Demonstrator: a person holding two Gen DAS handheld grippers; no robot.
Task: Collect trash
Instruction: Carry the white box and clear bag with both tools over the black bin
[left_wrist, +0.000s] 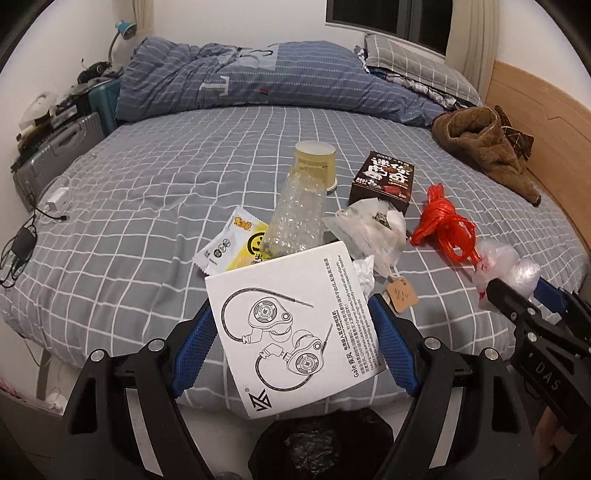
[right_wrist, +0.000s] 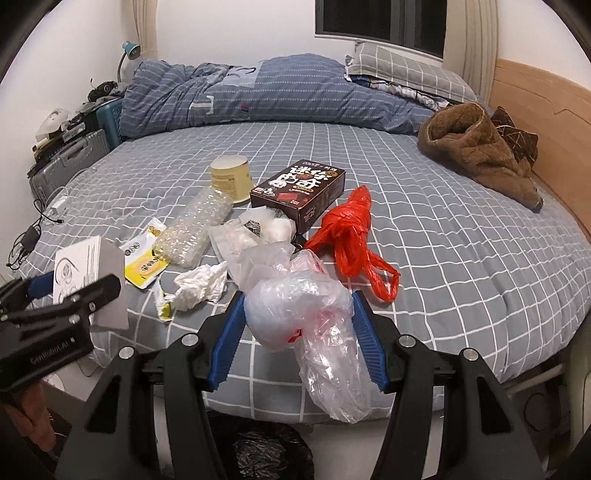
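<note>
Left wrist view: left gripper (left_wrist: 295, 325) pinches a white earphone leaflet (left_wrist: 291, 332) above the bed edge; a black bin bag (left_wrist: 321, 446) gapes at 6 o'clock. Right wrist view: right gripper (right_wrist: 297, 325) clamps a clear plastic bag (right_wrist: 310, 325); remaining litter lies at 12 o'clock on the bed (right_wrist: 461, 258).

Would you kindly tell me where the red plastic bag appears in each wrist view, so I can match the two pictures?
Left wrist view: red plastic bag lies right of centre on the bed.
Right wrist view: red plastic bag lies just right of centre.
Shared landmark: the dark snack box, beside the bag on its left.
</note>
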